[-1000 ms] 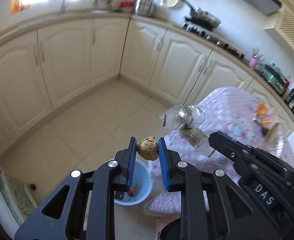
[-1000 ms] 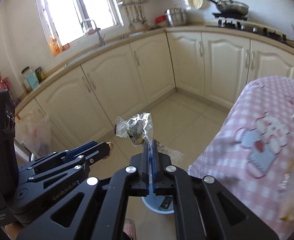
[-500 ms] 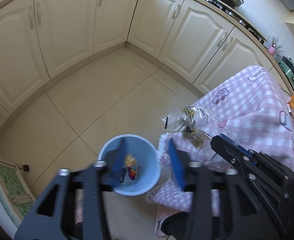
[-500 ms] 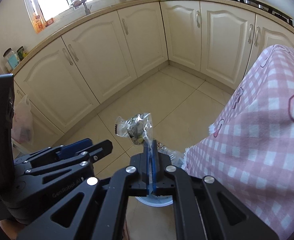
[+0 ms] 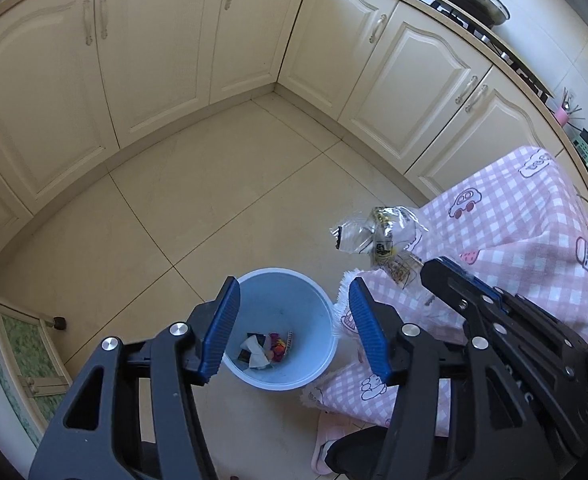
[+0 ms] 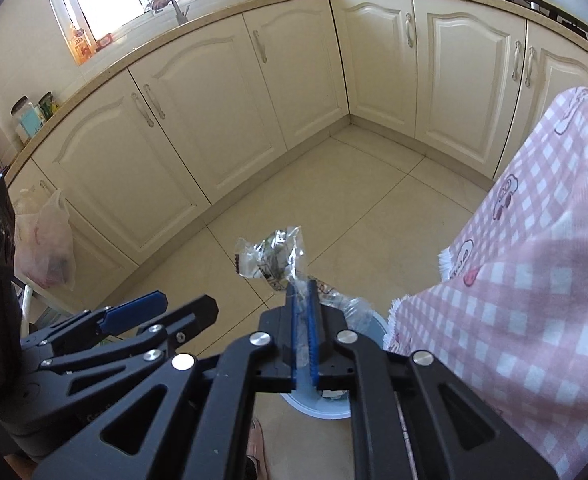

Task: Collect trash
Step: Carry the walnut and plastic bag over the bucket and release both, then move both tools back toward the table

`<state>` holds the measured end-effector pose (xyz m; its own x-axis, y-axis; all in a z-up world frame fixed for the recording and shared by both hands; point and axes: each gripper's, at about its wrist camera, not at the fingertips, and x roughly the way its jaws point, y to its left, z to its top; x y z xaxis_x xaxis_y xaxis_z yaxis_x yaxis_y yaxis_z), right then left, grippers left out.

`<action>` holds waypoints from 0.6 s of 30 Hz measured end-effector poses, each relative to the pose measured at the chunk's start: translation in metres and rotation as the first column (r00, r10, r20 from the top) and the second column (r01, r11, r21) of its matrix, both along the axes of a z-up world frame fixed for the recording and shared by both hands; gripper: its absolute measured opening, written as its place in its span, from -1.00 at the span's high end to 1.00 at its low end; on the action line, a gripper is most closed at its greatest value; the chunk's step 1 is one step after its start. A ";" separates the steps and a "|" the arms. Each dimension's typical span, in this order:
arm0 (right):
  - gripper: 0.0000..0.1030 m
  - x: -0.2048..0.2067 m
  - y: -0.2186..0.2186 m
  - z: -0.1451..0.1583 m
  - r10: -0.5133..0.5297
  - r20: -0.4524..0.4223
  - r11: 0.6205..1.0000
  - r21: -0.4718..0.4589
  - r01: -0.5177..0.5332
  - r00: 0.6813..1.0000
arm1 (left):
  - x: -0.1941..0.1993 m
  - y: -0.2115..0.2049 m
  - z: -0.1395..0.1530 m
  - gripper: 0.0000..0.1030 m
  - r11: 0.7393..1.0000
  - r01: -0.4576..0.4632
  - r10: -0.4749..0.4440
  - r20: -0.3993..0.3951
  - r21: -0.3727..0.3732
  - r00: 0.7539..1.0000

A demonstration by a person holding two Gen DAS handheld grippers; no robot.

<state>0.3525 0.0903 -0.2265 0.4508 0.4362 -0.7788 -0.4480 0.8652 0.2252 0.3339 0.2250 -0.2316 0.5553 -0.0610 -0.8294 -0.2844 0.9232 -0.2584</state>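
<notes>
A light blue trash bin (image 5: 294, 292) stands on the floor beside the table, with several scraps of trash (image 5: 263, 350) at its bottom. My left gripper (image 5: 294, 324) is open and empty, held above the bin. My right gripper (image 6: 304, 296) is shut on a crumpled clear plastic wrapper (image 6: 271, 254), which sticks up from its fingertips. The same wrapper (image 5: 378, 236) shows in the left wrist view, to the right of the bin, with the right gripper (image 5: 446, 270) below it. The bin's rim (image 6: 378, 326) shows just under the right gripper.
A table with a pink checked cloth (image 5: 514, 232) stands right of the bin. Cream cabinets (image 5: 173, 40) line the back and left. A plastic bag (image 6: 45, 240) hangs on a cabinet at left. A pink slipper (image 5: 326, 444) lies on the tile floor.
My left gripper tilted down over the bin, opened and let go of the brown lump, which fell into the bin. My right gripper kept hold of the wrapper and tilted downward too.
</notes>
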 end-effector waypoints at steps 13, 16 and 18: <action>0.41 -0.014 -0.019 0.041 -0.034 0.093 0.999 -0.010 0.035 0.995 | -0.020 -0.010 0.049 -0.12 1.000 0.001 -0.001 0.090 0.002 0.996; 0.41 -0.030 -0.030 0.067 -0.052 0.162 0.998 -0.027 0.057 0.985 | -0.029 -0.022 0.070 -0.12 1.000 0.025 -0.025 0.138 0.007 0.990; 0.41 -0.042 -0.040 0.087 -0.066 0.210 0.996 -0.039 0.076 0.975 | -0.037 -0.032 0.087 -0.12 0.999 0.049 -0.048 0.183 -0.003 0.982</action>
<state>0.3108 0.0499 -0.1393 0.6338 0.3631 -0.6830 -0.4179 0.9037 0.0926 0.2965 0.1926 -0.1442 0.6938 -0.0971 -0.7136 -0.1870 0.9326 -0.3086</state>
